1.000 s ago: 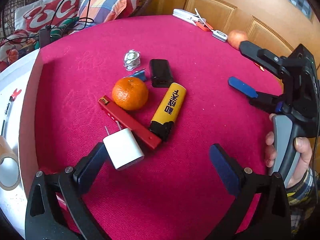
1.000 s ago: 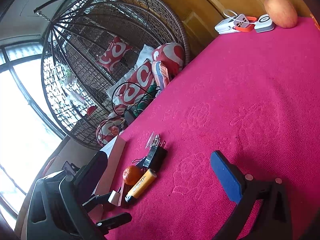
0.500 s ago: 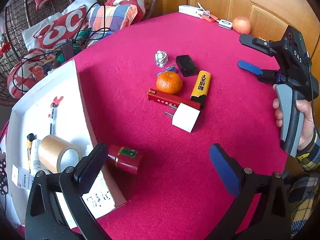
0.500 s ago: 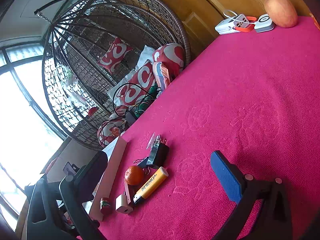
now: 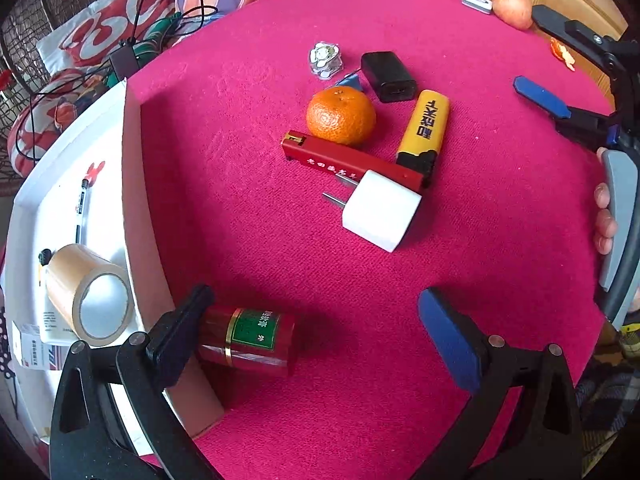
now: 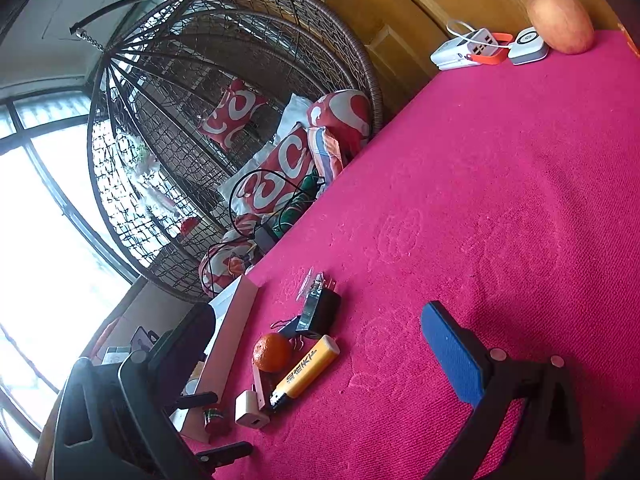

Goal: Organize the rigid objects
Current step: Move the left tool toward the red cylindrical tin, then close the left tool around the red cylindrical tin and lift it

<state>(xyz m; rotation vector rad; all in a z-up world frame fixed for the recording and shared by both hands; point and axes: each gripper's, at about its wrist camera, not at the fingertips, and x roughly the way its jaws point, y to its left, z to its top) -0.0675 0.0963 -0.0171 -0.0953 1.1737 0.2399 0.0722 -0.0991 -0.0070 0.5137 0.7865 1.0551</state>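
- Since half a second ago, the left hand-held gripper [image 5: 312, 330] has come lower and closer to the red cylindrical jar [image 5: 248, 336], which now lies on its side between the two fingers, close to the left one.
- This jar with a green label rests on the pink desk [image 5: 480, 208], just beside the wall of the white tray [image 5: 132, 184]. Its long axis runs left to right, so across the gap of the fingers.
- Both fingers of the left hand-held gripper are wide apart and hold nothing. The jar seems to touch the left finger, but I cannot tell for sure.
- The right hand-held gripper [image 6: 316, 354] is also wide open and empty. It stays well apart at the right edge, so the left hand is much nearer.
- Farther up lie a white charger plug [image 5: 380, 210], a red flat box [image 5: 348, 160], a yellow lighter [image 5: 424, 132], a mandarin [image 5: 341, 116] and a black adapter [image 5: 388, 76].
- Inside the tray are a roll of brown tape [image 5: 88, 292] and a pen [image 5: 82, 208].
- I judge that the next move is to close on the jar's ends; it can roll easily.
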